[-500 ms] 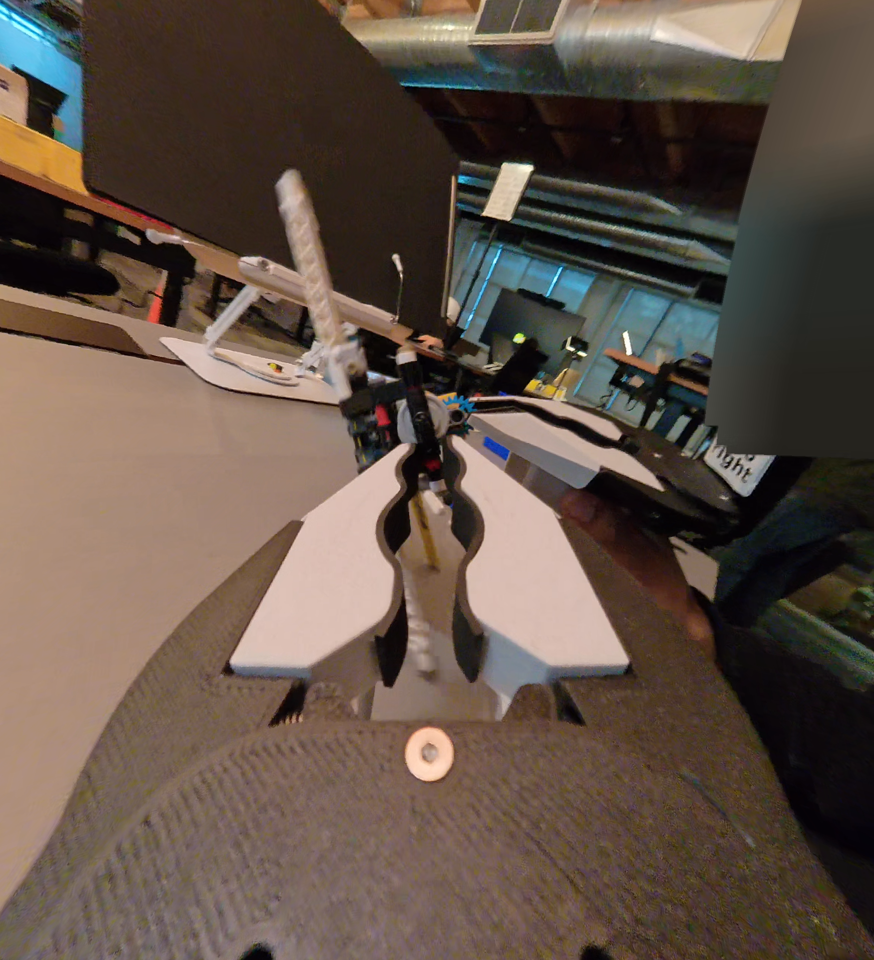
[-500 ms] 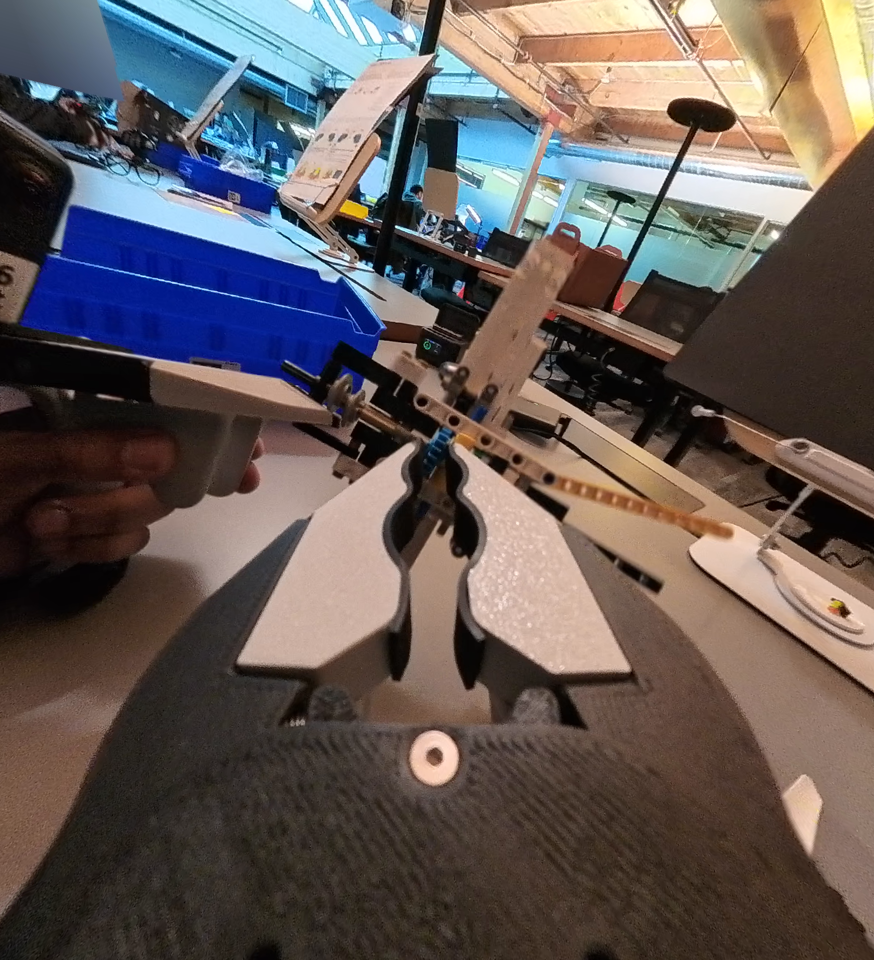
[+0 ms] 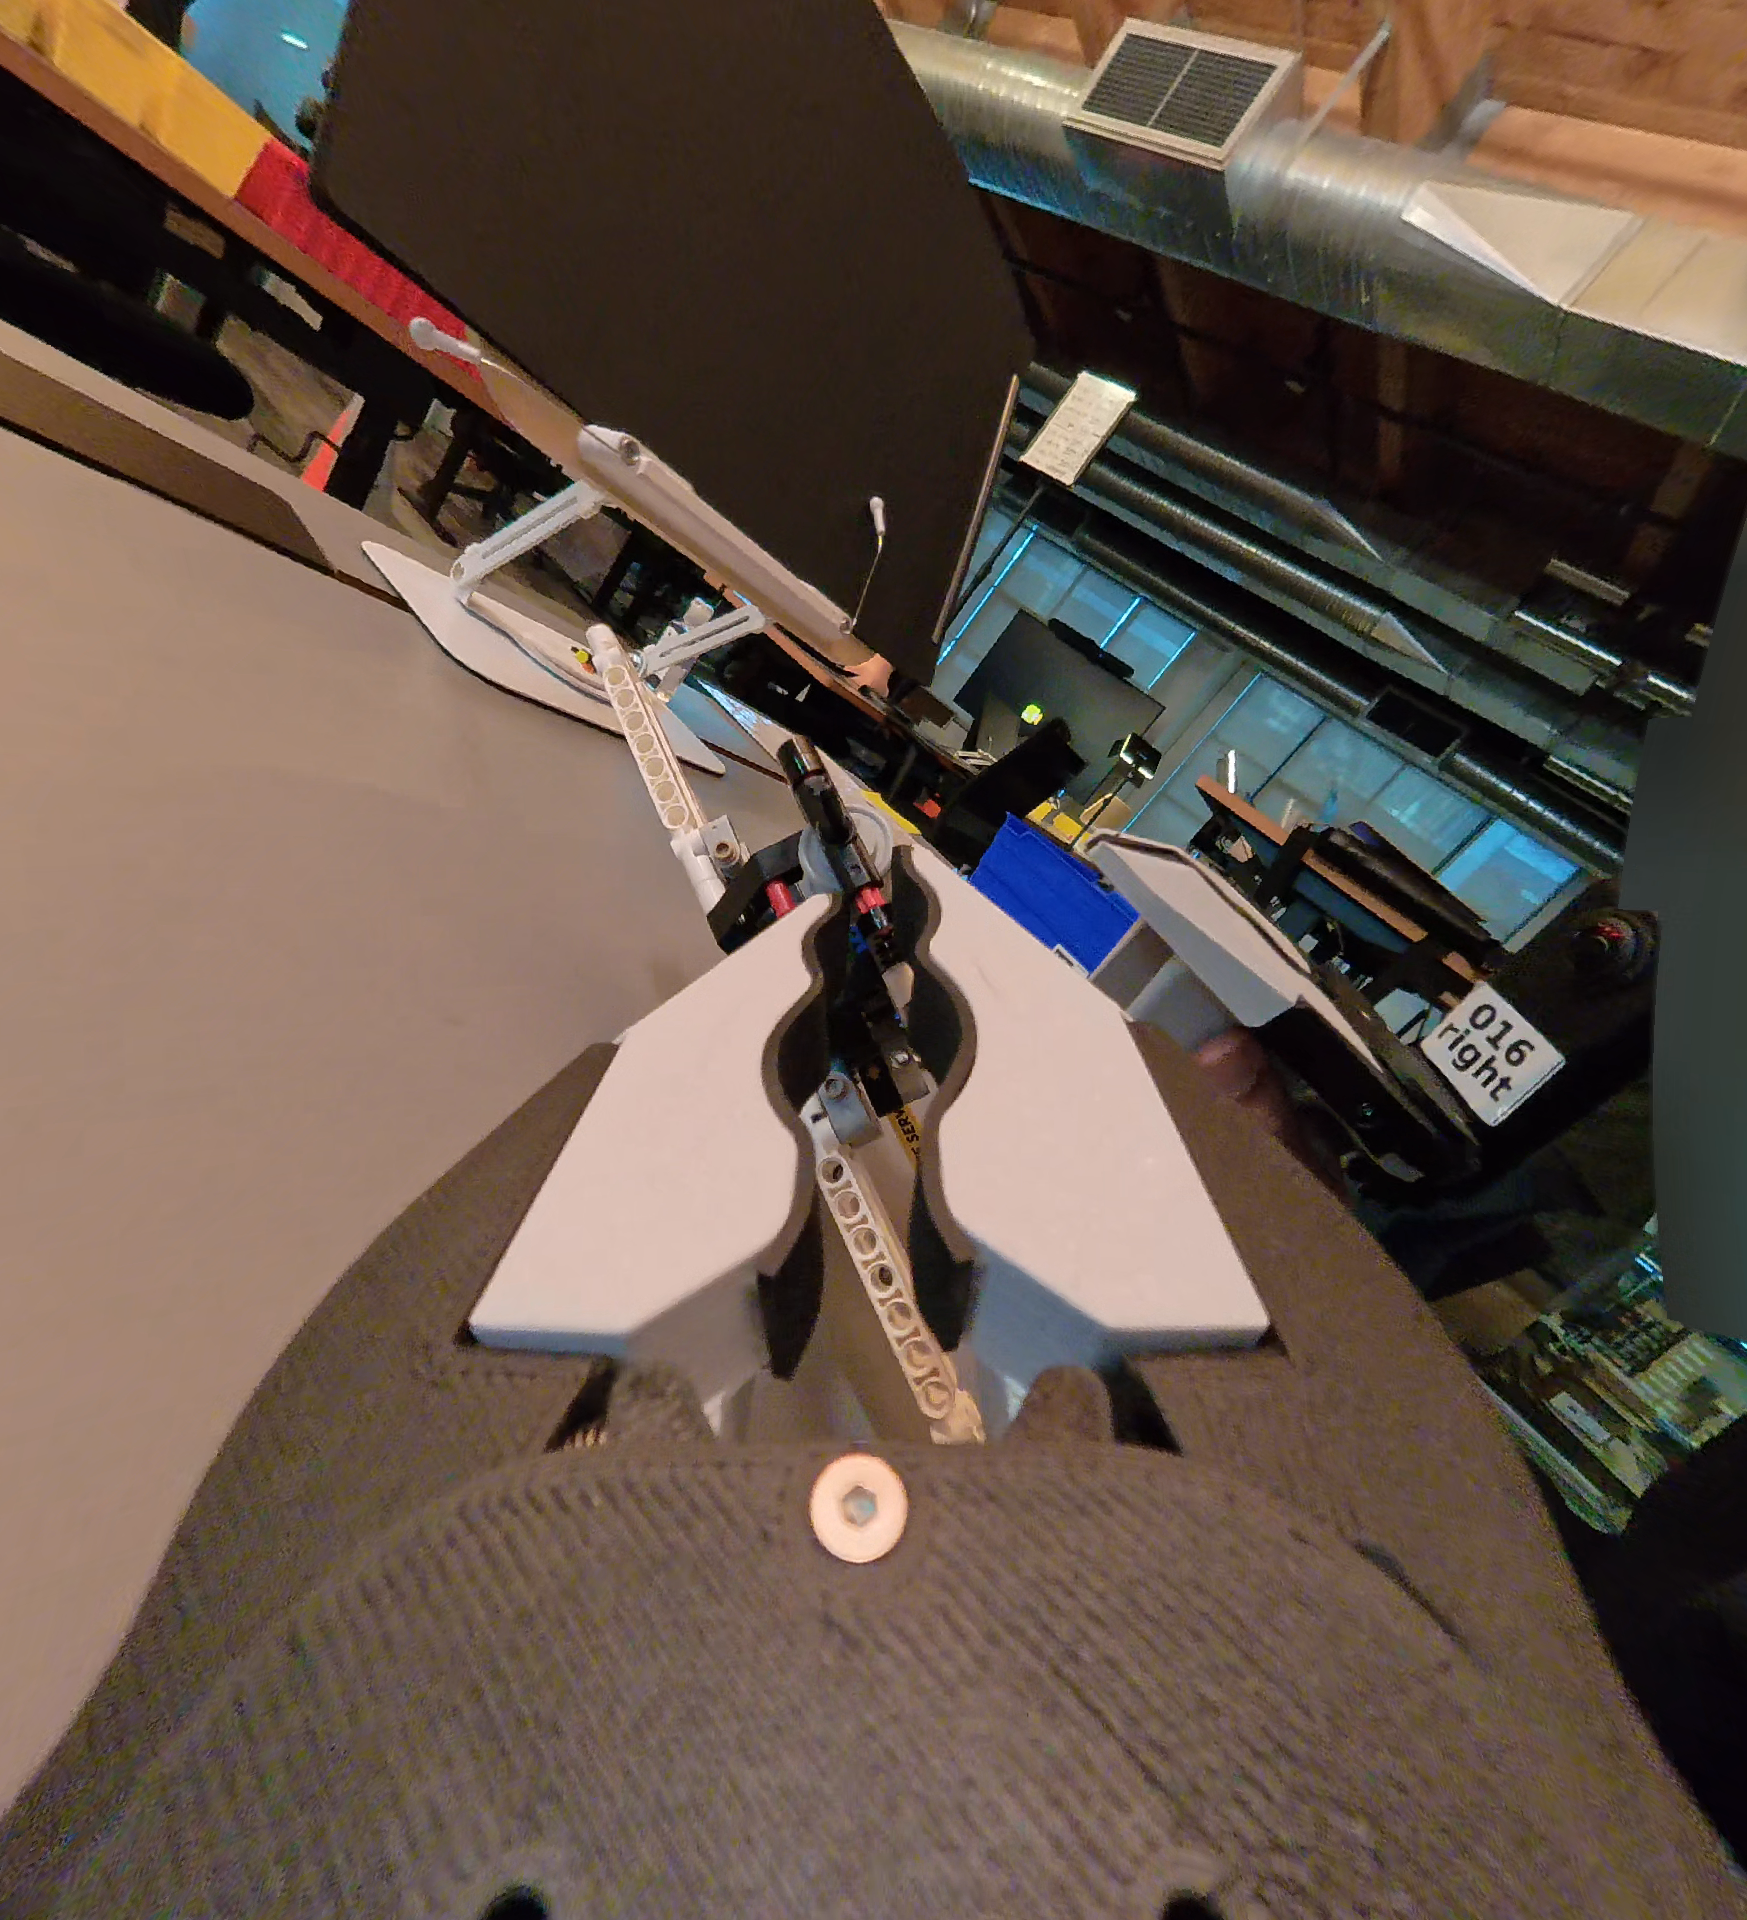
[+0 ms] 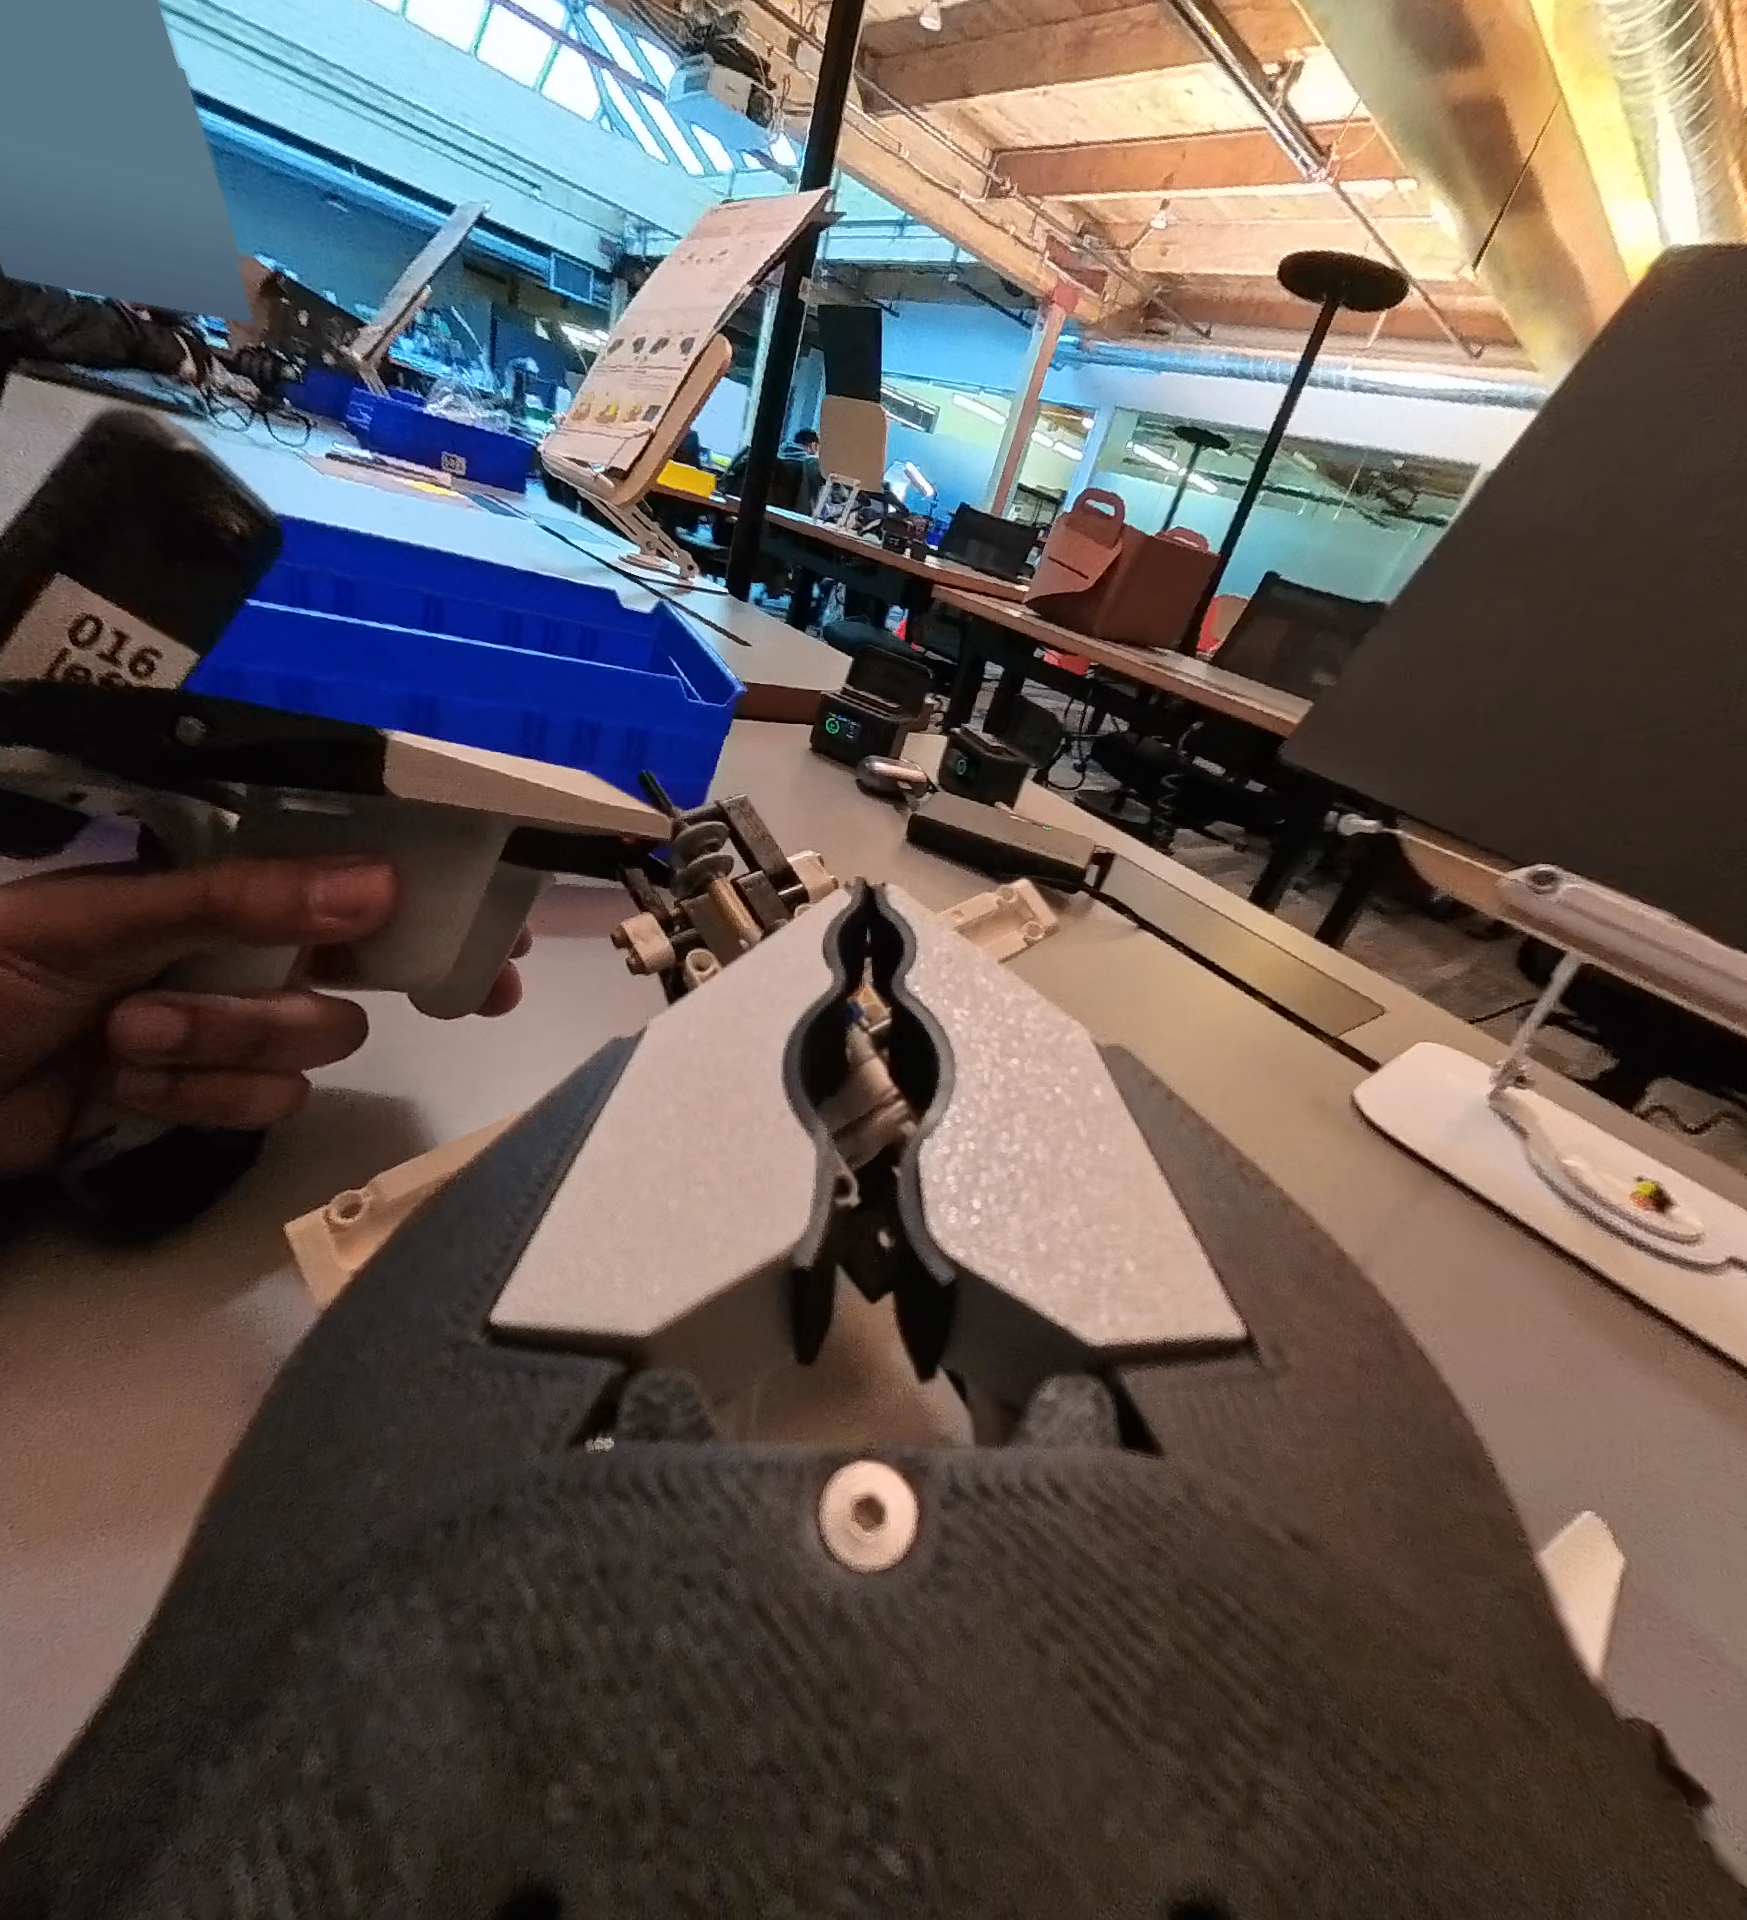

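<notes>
Left wrist view: left gripper (image 3: 867, 914) pinches a toy-brick assembly (image 3: 853, 997) of black, grey and white beams; its fingers (image 3: 703, 1049) press on the black core, held above the grey table (image 3: 225, 831).
Change, left view: the white perforated beam (image 3: 649, 743) that stood steeply upright half a second ago now leans away to the left; a second white beam (image 3: 884, 1273) now runs back between the fingers.
Only in left view: right gripper (image 3: 1201, 935) off to the right, apart from the model.
Right wrist view: right gripper (image 4: 867, 914) has its tips pressed together; small grey parts (image 4: 864, 1091) sit in the hollow behind them, grip on them unclear.
Change, right view: the long tan beam and the upright plate are gone from above the jaws.
Only in right view: blue bin (image 4: 495, 665), a hand (image 4: 121, 997) on the left gripper's handle, black chargers (image 4: 874, 712).
</notes>
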